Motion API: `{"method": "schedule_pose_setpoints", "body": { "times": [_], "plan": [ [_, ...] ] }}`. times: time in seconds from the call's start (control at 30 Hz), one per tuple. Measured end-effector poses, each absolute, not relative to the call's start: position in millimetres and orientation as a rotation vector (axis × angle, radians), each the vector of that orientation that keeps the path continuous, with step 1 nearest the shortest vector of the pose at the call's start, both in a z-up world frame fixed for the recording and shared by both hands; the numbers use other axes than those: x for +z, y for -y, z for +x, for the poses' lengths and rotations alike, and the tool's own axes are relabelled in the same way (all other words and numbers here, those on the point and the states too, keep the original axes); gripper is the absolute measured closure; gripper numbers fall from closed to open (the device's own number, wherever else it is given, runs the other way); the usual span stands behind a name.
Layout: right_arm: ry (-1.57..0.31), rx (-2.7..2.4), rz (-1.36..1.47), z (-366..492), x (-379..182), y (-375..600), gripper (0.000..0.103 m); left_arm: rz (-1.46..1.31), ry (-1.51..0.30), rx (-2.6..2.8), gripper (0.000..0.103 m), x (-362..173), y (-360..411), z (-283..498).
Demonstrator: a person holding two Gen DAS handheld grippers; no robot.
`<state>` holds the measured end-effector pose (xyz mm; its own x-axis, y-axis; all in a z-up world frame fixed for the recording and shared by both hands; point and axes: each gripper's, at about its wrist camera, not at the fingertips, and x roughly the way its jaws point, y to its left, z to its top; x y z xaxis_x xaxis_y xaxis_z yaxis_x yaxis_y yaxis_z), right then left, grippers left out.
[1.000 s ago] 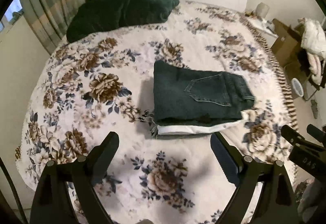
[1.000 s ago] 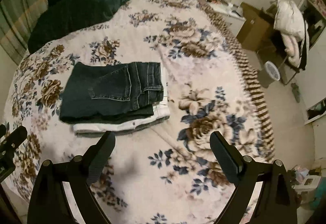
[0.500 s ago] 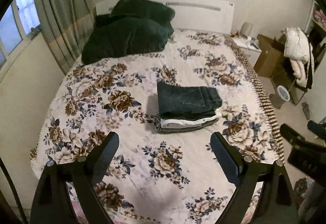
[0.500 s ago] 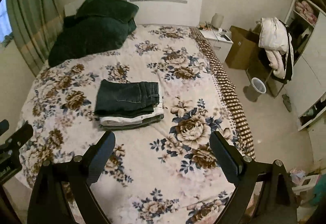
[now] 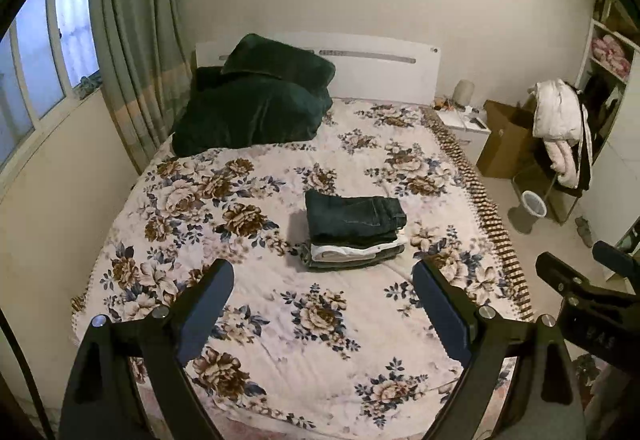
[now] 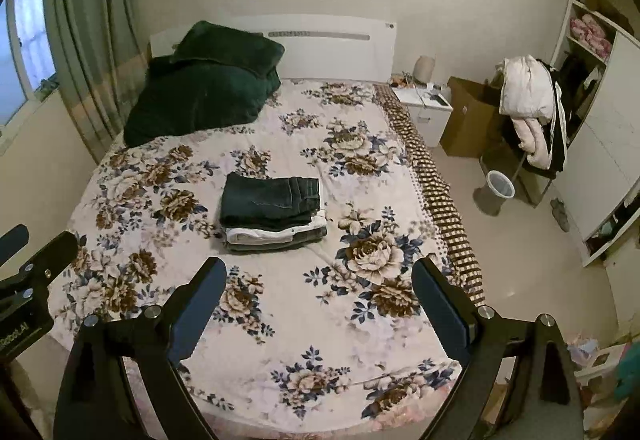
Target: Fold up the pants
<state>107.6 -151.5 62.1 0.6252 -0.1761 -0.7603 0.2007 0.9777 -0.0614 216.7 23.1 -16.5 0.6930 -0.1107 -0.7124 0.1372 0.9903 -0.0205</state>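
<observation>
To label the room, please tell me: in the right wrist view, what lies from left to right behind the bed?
Curtain → dark green pillows → nightstand → cardboard box → wastebasket → white shelf.

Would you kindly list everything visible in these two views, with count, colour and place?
dark jeans: one, dark blue, folded, top of the stack mid-bed
white pants: one, white, folded, under the jeans
grey-green garment: one, bottom of the stack
bedspread: one, white with brown and blue flowers
pillows: two, dark green, at the headboard
curtain: one, grey-green, by the window
nightstand: one, white, beside the bed
cardboard box: one, brown, on the floor
bin: one, pale, on the floor
left gripper: black, open, empty
right gripper: black, open, empty
</observation>
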Motion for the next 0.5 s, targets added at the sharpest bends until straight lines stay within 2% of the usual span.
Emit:
{"method": "schedule_pose_setpoints", "body": {
  "times": [0.23, 0.43, 0.5],
  "plan": [
    [-0.820, -0.205, 0.025, 68.3, 92.2, 142.1, 0.007, 0.045, -0.741, -0.134, 0.011, 1.4, -26.7, 189.8],
    [-0.805, -0.203, 0.032, 60.5, 95.5, 143.4, 0.007, 0.049, -0.728, -0.128, 0.011, -0.7, -26.4, 186.3],
    [-0.787, -0.194, 0.038, 61.7, 97.2, 146.5, 0.007, 0.039, -0.731, -0.127, 0.000, -2.3, -25.9, 185.8]
  ]
}}
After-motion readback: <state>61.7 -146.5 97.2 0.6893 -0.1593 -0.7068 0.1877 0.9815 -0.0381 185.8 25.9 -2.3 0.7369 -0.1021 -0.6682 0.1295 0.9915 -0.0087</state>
